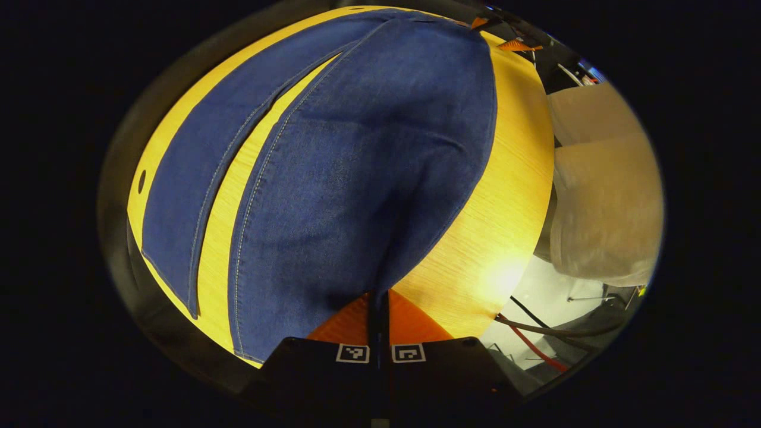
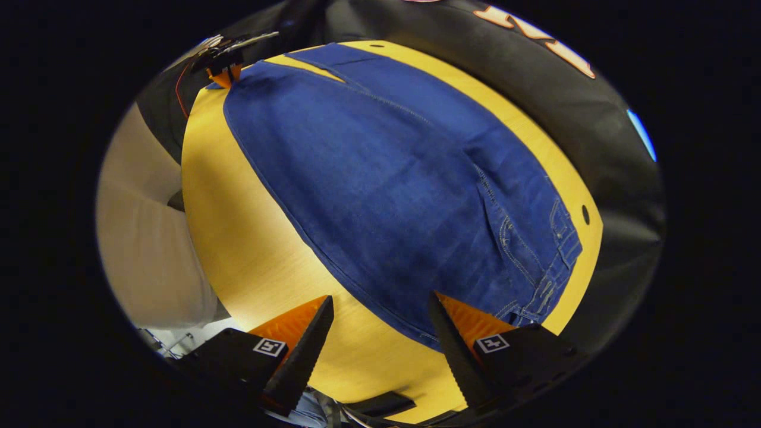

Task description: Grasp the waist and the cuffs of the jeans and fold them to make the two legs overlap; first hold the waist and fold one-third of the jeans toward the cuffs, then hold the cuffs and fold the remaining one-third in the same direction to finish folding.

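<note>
Left gripper [image 1: 379,309] pressed together, pinching denim edge at cuff end of jeans [image 1: 357,178]. Right gripper [image 2: 380,333] spread, hovering at waist, not gripping. Jeans lay flat on yellow desk [image 2: 250,249], one leg mostly over the other. Leg overlap looked underway; both third-folds not yet done.

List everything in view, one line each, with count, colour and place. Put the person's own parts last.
jeans: one pair, blue denim, spread along the table, legs side by side, one leg's cuff end pinched.
table: one, yellow wood grain, under the jeans.
cables: a few, red and dark, on the pale floor beyond the table edge.
person's clothing: beige fabric, beside the table.
left gripper: one, fingers closed on the jeans' cuff.
right gripper: one, fingers spread open at the waist end, over the denim edge.
</note>
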Action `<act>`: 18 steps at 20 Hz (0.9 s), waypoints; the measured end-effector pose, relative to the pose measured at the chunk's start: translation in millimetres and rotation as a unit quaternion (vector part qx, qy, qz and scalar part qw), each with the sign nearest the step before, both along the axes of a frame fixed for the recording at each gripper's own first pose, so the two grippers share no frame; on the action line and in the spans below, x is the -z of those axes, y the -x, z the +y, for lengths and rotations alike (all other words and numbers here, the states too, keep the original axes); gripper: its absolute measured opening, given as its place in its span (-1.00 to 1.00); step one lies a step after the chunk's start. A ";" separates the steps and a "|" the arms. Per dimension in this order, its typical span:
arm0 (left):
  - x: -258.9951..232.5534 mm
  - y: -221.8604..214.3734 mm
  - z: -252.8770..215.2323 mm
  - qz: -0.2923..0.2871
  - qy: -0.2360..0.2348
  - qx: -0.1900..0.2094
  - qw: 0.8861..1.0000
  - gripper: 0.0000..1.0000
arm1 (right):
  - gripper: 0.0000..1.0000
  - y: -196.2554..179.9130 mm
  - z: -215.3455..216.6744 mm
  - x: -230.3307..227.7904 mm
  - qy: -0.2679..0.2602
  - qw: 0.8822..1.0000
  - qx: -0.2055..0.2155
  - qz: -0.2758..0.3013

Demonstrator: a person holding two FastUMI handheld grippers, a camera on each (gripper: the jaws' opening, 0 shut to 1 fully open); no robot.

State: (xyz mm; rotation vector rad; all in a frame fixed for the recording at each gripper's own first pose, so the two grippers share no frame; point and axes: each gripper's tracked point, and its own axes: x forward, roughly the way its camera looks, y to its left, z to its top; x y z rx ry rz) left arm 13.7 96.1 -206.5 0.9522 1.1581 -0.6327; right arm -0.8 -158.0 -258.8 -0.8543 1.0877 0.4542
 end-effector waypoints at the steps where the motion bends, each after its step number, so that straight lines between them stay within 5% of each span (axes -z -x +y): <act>1: 0.5 -0.6 -0.3 0.007 -0.004 0.001 1.000 -1.00 | 0.99 -1.3 -2.1 4.0 0.002 1.000 0.002 0.014; 13: 1.1 -2.4 -0.7 0.018 -0.012 -0.006 1.000 -1.00 | 0.85 -5.2 -9.1 16.5 0.022 0.996 0.017 0.091; 14: 1.2 -2.9 -1.2 0.016 -0.013 -0.004 1.000 -1.00 | 0.77 -8.4 -11.2 14.7 0.028 0.995 0.015 0.093; 16: 0.6 -2.9 -1.1 0.011 -0.013 -0.005 1.000 -1.00 | 0.15 -22.3 -11.0 12.6 0.034 0.995 0.005 0.096; 18: 0.2 -3.3 -1.0 0.007 -0.015 -0.006 1.000 -1.00 | -0.24 -30.0 -11.1 9.0 0.042 0.995 0.003 0.092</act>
